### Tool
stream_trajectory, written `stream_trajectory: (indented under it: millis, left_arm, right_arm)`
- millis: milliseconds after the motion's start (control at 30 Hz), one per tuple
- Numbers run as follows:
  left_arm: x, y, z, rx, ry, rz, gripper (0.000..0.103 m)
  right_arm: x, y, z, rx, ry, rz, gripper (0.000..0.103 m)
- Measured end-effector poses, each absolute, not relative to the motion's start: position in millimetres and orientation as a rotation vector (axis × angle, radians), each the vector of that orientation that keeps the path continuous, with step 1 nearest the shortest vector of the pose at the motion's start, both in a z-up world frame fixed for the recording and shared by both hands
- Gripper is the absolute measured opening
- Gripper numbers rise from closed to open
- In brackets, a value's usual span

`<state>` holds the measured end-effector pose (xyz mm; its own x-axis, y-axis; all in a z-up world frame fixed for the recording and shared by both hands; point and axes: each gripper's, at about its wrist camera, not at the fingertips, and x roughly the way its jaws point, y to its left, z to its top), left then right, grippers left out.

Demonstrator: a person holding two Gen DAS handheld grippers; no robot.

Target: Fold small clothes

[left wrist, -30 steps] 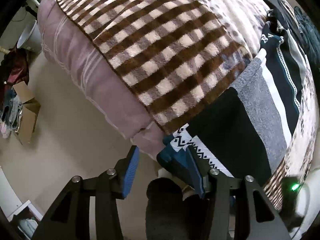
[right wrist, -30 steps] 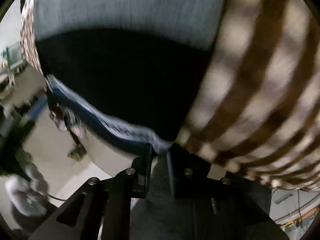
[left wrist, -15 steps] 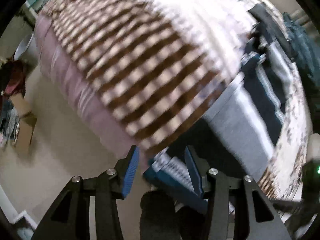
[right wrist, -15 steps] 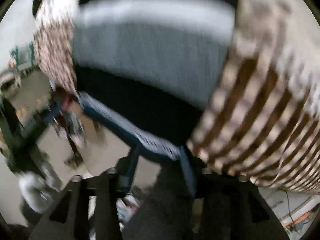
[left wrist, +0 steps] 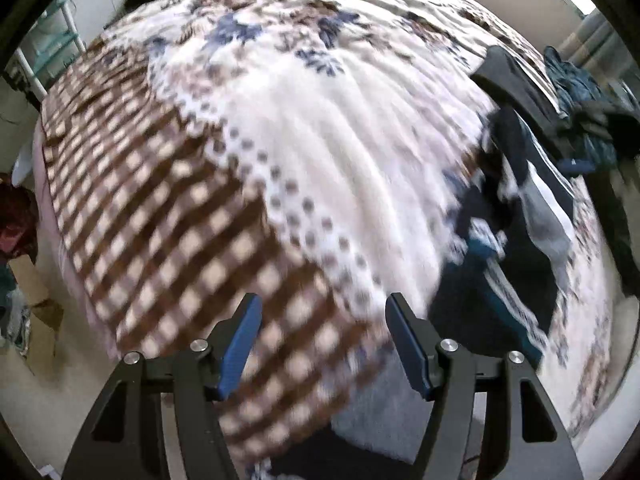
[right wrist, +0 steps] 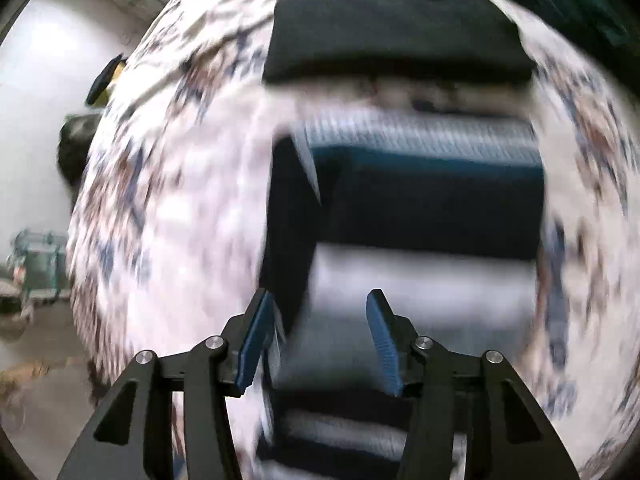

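Hovering over bed blanket (left wrist: pixel 280 128), pointing steeply down: left gripper (left wrist: pixel 324 340), lower centre of left wrist frame. Fingers (left wrist: pixel 240 340) apart and widening, nothing between them, only brown-and-cream checked part of blanket beneath. Striped garment (left wrist: pixel 516 240) at right of that frame, lying on blanket, well apart from left fingers; dark, grey and white bands, teal edge with white pattern, much blurred. Black folded piece (left wrist: pixel 516 80) at upper right, beyond garment. Teal clothes heap (left wrist: pixel 580 112) at far right edge. Cardboard box (left wrist: pixel 36 312) on floor at left edge.

Hovering above striped garment (right wrist: pixel 420 220) in right wrist frame: right gripper (right wrist: pixel 320 340), lower centre. Fingers (right wrist: pixel 380 340) released and widening; no cloth pinched, pads clear of fabric, garment's grey-white band seen between them underneath. Garment fills centre of frame, lying on floral blanket (right wrist: pixel 180 200), patterned teal band toward top. Black folded piece (right wrist: pixel 396 24) at top centre, just beyond garment. Heavy motion blur in both views; fold state of garment not readable.
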<state>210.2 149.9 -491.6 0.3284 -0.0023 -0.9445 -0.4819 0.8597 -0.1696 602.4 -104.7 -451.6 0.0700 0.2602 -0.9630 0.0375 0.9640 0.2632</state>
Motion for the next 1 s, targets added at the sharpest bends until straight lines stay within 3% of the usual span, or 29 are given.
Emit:
stream_trajectory:
  millis: [167, 200, 233, 267, 500, 633, 667, 733, 800, 933, 1000]
  left_arm:
    - [232, 156, -499, -0.467, 1.189, 0.322, 0.062]
    - [232, 157, -499, -0.464, 1.184, 0.319, 0.062]
    - [230, 158, -499, -0.462, 1.185, 0.318, 0.062]
    - [228, 160, -499, -0.463, 1.190, 0.317, 0.062]
    - [206, 167, -508, -0.478, 1.239, 0.287, 0.062]
    - [202, 166, -514, -0.468, 1.271, 0.268, 0.062]
    - [202, 165, -513, -0.465, 1.272, 0.262, 0.062]
    - [201, 164, -509, -0.455, 1.275, 0.246, 0.062]
    - [201, 162, -502, -0.462, 1.263, 0.211, 0.062]
    - [198, 157, -495, -0.548, 1.245, 0.065, 0.062]
    - [194, 154, -490, -0.578, 1.244, 0.008, 0.062]
  right_arm:
    - [664, -41, -514, 0.136, 1.540, 0.081, 0.052]
    - [663, -34, -530, 0.096, 1.589, 0.076, 0.048]
    - [662, -30, -538, 0.068, 1.603, 0.067, 0.038]
    - [662, -28, -538, 0.042, 1.585, 0.050, 0.013]
    - [671, -34, -491, 0.123, 1.408, -0.032, 0.010]
    - [684, -31, -510, 0.114, 1.468, -0.064, 0.010]
    - [679, -29, -520, 0.116, 1.500, -0.057, 0.012]
    - [680, -28, -526, 0.150, 1.541, -0.017, 0.029]
    - [675, -30, -513, 0.213, 1.522, 0.091, 0.064]
    - [633, -50, -454, 0.236, 1.449, 0.252, 0.068]
    - [600, -67, -428, 0.278, 1.429, 0.315, 0.093]
